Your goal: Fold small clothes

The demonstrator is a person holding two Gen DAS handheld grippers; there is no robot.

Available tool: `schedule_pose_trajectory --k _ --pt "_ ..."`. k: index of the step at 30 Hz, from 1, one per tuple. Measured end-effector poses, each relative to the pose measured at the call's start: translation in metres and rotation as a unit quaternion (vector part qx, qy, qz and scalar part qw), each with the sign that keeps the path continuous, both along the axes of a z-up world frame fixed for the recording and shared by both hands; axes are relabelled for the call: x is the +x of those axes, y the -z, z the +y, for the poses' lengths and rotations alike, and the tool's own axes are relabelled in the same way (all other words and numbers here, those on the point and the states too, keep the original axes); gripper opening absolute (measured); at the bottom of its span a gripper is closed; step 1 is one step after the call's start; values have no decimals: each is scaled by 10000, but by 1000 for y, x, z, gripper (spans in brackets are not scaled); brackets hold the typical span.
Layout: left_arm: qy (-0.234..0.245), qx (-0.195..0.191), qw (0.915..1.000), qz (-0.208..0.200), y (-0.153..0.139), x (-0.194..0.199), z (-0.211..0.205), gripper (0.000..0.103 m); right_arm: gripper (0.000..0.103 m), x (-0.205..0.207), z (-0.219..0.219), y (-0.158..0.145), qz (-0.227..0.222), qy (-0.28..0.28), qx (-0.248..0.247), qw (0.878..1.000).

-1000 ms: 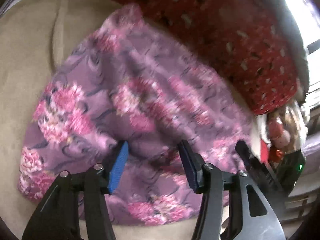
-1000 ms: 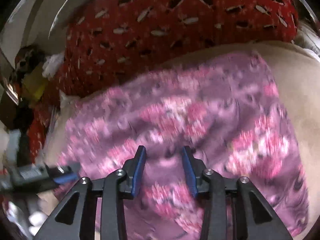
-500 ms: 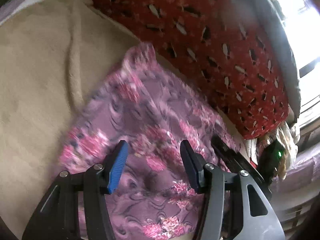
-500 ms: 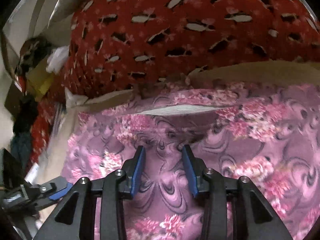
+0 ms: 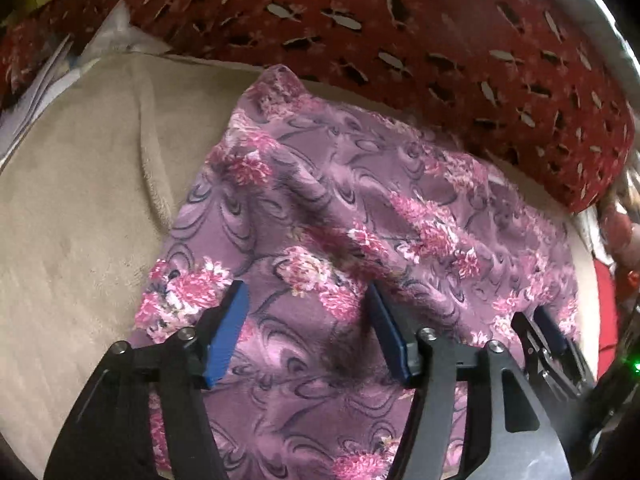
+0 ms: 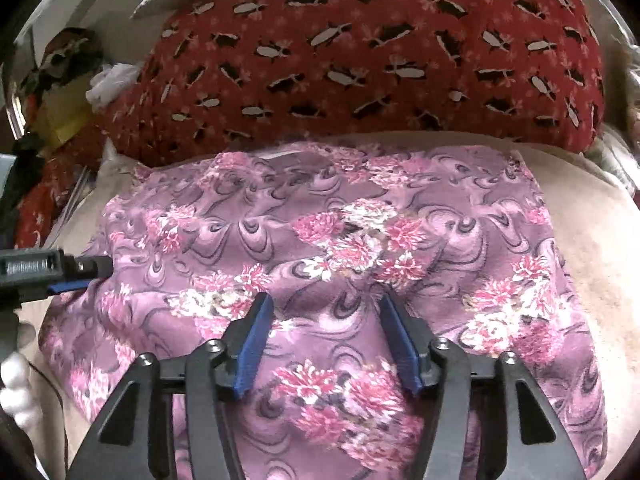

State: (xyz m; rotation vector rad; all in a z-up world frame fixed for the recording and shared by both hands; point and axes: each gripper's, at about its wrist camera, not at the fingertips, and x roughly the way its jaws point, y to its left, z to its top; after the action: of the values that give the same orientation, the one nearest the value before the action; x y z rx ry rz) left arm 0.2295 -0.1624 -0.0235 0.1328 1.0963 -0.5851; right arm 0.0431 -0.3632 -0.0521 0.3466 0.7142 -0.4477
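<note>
A purple garment with pink flowers (image 5: 360, 208) lies spread and slightly creased on a beige blanket (image 5: 80, 200). It also shows in the right wrist view (image 6: 320, 232). My left gripper (image 5: 306, 312) is open and empty, hovering over the garment's near part. My right gripper (image 6: 324, 320) is open and empty over the garment's near middle. The right gripper's tips (image 5: 548, 332) show at the lower right of the left wrist view. The left gripper's tips (image 6: 72, 272) show at the left edge of the right wrist view.
A red patterned pillow (image 6: 380, 52) lies right behind the garment (image 5: 400, 28). Clutter of cloth and papers (image 6: 60, 92) sits at the far left. The beige blanket (image 6: 592, 248) extends to the right of the garment.
Both grippers pulled back and rose from the garment. The right gripper's jaws opened wider. The garment now lies flatter and more spread out.
</note>
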Motion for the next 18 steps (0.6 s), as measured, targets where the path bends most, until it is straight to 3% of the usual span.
schedule_pose_trajectory --k 18 --pt "50 -78 9999 122 -2 3 1 66 68 -1 4 2 -120 -55 -163 9998"
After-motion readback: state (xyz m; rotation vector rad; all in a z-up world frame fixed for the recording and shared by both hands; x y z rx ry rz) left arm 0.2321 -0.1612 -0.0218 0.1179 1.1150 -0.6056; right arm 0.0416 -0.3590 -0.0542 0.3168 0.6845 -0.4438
